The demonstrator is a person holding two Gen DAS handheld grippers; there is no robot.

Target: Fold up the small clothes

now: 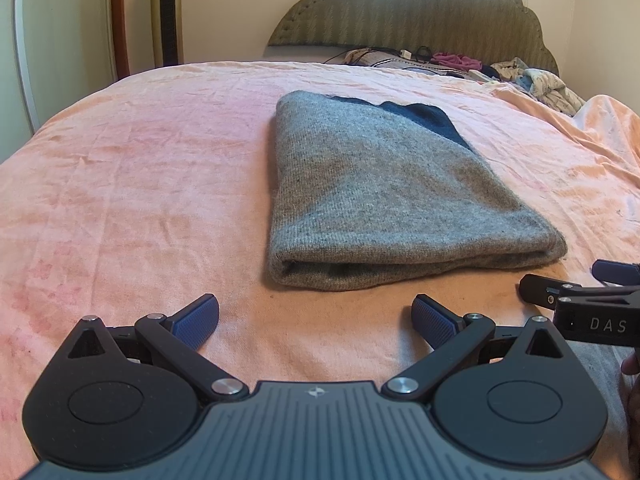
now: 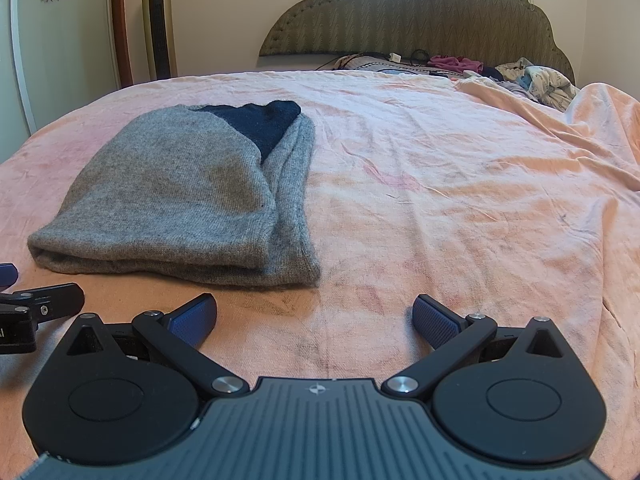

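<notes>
A grey knit garment (image 1: 384, 196) with a dark blue part (image 1: 432, 118) at its far end lies folded on the pink bed sheet (image 1: 140, 184). My left gripper (image 1: 315, 318) is open and empty, just short of the garment's near edge. The right gripper shows at that view's right edge (image 1: 576, 280). In the right wrist view the garment (image 2: 180, 200) lies ahead to the left. My right gripper (image 2: 314, 318) is open and empty over bare sheet (image 2: 460, 200), to the right of the garment. The left gripper shows at the left edge (image 2: 36, 300).
A padded headboard (image 1: 416, 12) stands at the far end of the bed. A pile of clothes and cables (image 1: 472, 66) lies below it, to the right. A rumpled pink blanket (image 2: 592, 120) rises at the far right. A tower fan (image 1: 167, 12) stands at the back left.
</notes>
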